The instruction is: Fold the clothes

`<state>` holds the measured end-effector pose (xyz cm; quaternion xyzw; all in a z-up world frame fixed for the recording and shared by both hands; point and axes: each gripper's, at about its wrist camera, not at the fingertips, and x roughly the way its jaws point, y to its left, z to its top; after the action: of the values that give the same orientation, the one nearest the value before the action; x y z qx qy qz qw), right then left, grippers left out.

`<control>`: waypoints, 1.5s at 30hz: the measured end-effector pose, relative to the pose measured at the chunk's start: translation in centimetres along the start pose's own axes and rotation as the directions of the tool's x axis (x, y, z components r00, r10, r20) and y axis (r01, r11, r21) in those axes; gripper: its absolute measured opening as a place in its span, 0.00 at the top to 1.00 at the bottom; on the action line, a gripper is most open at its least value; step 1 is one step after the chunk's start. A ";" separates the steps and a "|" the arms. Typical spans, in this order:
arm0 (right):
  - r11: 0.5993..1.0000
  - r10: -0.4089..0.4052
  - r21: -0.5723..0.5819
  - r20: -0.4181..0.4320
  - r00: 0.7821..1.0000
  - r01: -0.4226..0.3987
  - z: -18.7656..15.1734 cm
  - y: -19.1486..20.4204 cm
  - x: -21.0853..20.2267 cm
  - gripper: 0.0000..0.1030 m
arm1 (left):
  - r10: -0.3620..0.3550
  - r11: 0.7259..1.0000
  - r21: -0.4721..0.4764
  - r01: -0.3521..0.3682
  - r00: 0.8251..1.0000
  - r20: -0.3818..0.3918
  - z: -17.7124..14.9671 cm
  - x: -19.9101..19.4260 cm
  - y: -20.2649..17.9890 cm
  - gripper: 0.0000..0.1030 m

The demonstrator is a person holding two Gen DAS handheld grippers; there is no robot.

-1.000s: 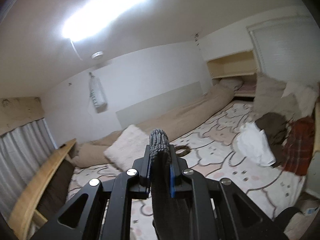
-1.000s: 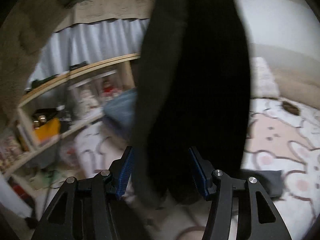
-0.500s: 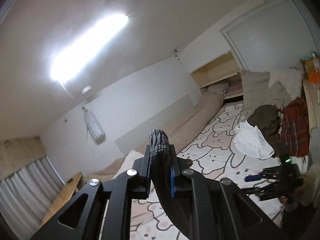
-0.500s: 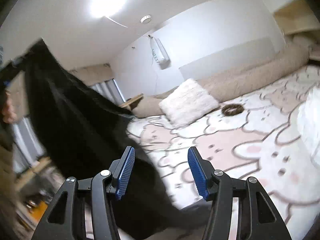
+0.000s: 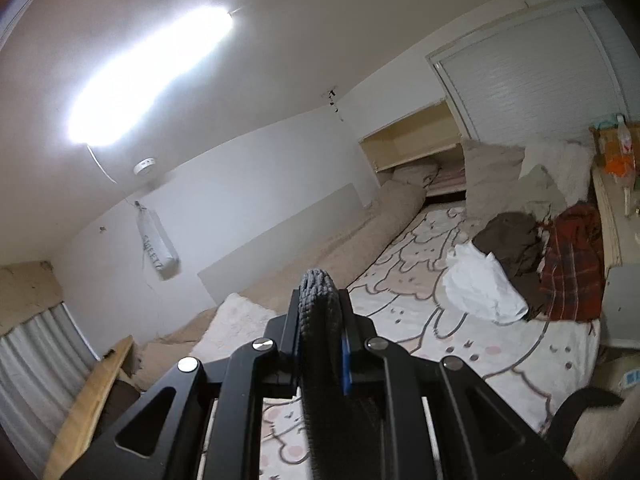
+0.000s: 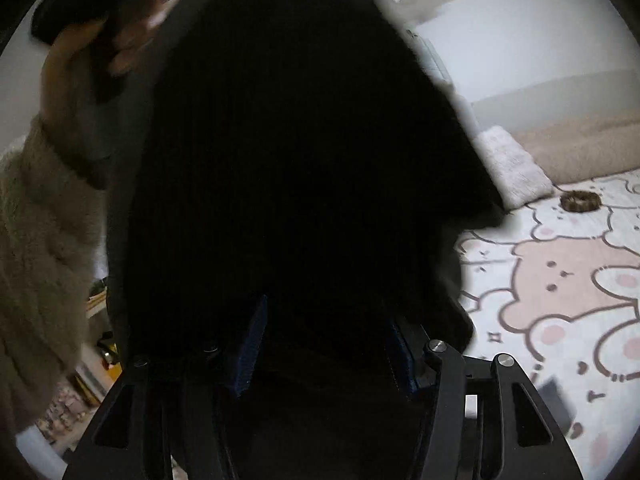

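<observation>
In the left wrist view, a curtain (image 5: 36, 364) hangs at the lower left edge and a wooden board (image 5: 94, 394) leans beside it. At the bottom centre the left gripper (image 5: 320, 320) is clenched on a fold of the dark knitted garment (image 5: 318, 292), whose ribbed edge sticks up above the fingertips while the rest drops down between the black arms. Behind it stretches the bed (image 5: 420, 312) with its cartoon bear sheet, a long beige bolster (image 5: 352, 240) along the wall, and at the right a heap of clothes: a white piece (image 5: 480, 284), a brown one (image 5: 512, 236) and a red plaid one (image 5: 572, 264). In the right wrist view, a hand (image 6: 84, 68) in a fuzzy beige sleeve (image 6: 40, 240) shows at the upper left. The same dark garment fills the centre, hanging in front of the right gripper (image 6: 324, 344), whose blue pads stand apart; whether they press the cloth cannot be told. A white pillow (image 6: 512, 168) lies at the right.
</observation>
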<state>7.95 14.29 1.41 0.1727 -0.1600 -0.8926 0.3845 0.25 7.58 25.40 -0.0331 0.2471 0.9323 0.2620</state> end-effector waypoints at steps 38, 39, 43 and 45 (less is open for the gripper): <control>0.970 0.020 -0.241 0.001 1.000 -0.019 1.0 -8.3 -10.7 0.27 | -0.138 0.990 0.008 0.138 0.983 0.121 -1.5 -7.7 -0.6 0.85; 0.970 0.034 -0.239 0.001 0.999 -0.033 1.1 -8.2 -10.6 0.27 | -0.132 0.991 0.009 0.132 0.984 0.117 -1.7 -7.7 -0.6 0.85; 0.969 0.083 -0.233 -0.002 0.997 -0.081 1.3 -9.3 -9.3 0.53 | -0.097 0.995 -0.016 0.099 0.991 0.094 -2.2 -7.5 0.3 0.85; 0.973 0.084 -0.214 0.007 0.996 -0.080 1.2 -9.4 -9.6 0.59 | -0.078 0.996 -0.035 0.081 0.994 0.082 -2.5 -7.3 0.8 0.85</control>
<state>7.72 27.75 0.29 0.1165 -0.0730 -0.8893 0.4361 5.94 2.36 24.90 -0.0105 0.2168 0.9264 0.3078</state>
